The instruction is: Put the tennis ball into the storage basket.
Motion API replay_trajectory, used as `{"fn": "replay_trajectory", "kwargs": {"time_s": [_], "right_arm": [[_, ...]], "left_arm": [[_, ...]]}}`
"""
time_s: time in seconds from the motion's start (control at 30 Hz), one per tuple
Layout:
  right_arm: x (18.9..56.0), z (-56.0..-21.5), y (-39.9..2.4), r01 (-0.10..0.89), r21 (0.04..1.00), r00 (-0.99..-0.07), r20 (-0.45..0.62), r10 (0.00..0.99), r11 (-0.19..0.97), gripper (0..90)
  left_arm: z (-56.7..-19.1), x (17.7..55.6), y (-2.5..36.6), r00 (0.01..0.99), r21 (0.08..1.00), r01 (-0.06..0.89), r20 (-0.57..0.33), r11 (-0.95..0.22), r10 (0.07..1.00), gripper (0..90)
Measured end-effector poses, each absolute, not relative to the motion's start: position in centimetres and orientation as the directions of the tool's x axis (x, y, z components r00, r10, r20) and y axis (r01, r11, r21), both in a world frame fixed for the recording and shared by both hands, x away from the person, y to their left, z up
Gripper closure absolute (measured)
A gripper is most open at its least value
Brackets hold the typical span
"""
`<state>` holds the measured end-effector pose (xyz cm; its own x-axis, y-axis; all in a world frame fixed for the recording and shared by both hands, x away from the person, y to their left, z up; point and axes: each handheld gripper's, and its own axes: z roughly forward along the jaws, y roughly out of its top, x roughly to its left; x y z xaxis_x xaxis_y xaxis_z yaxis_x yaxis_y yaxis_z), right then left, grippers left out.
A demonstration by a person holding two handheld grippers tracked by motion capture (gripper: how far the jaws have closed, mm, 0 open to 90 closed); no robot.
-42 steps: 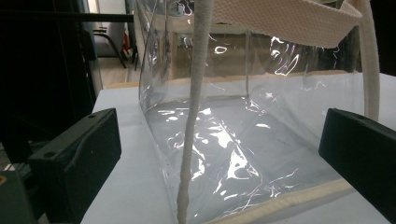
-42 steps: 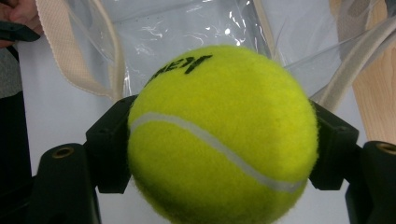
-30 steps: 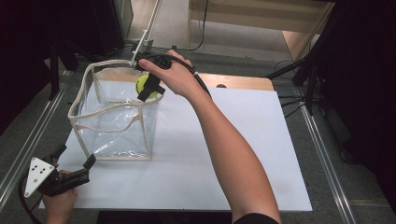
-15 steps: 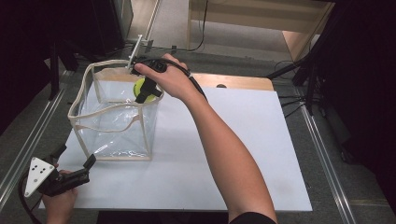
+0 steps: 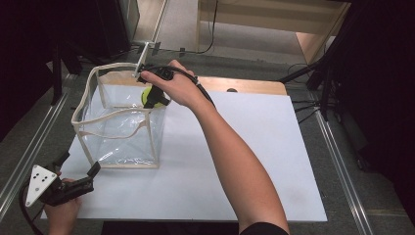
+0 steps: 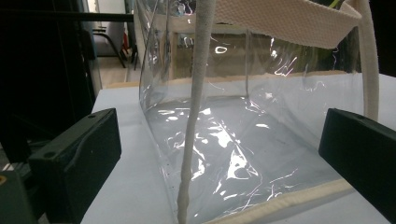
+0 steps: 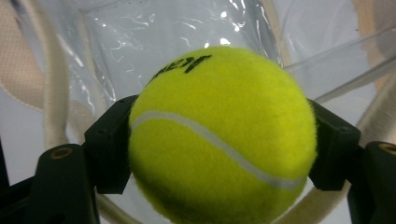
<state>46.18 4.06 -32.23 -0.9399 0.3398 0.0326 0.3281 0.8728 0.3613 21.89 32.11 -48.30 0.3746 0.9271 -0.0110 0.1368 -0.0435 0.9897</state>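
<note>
Right hand-held gripper [image 5: 152, 98] sits over the far right corner of the clear bag [image 5: 120, 134], just inside the rim, jaws starting to ease apart but both pads still against the tennis ball [image 7: 219, 135]. Ball is above the bag's floor, not resting on it. Left hand-held gripper [image 5: 78, 171] lies at the counter's [image 5: 274, 161] near left corner, jaws wide apart and holding nothing, pointed at the bag's near side.

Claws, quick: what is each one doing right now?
Left claw: open, holding nothing.
Right claw: jaws just easing open, pads on the fuzzy yellow-green tennis ball.
</note>
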Motion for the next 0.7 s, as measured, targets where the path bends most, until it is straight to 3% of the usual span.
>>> {"fn": "replay_trajectory", "kwargs": {"time_s": [0.13, 0.2, 0.7], "right_arm": [[46.1, -31.9, 3.7, 0.353, 0.382, -0.927, 0.017, 0.375, 0.854, 17.6], [46.1, -31.6, 3.5, 0.353, 0.393, -0.926, 0.015, 0.378, 0.849, 10.4], [45.3, -30.0, 1.7, 0.369, 0.455, -0.915, 0.025, 0.403, 0.810, 10.4]], "left_arm": [[-48.3, 21.9, 32.1, 0.375, 0.990, 0.137, -0.010, -0.044, 0.927, 0.0], [-48.3, 21.9, 32.1, 0.377, 0.990, 0.136, -0.010, -0.044, 0.926, 0.0], [-48.3, 21.9, 32.1, 0.378, 0.989, 0.137, -0.007, -0.048, 0.926, 0.0]]}}
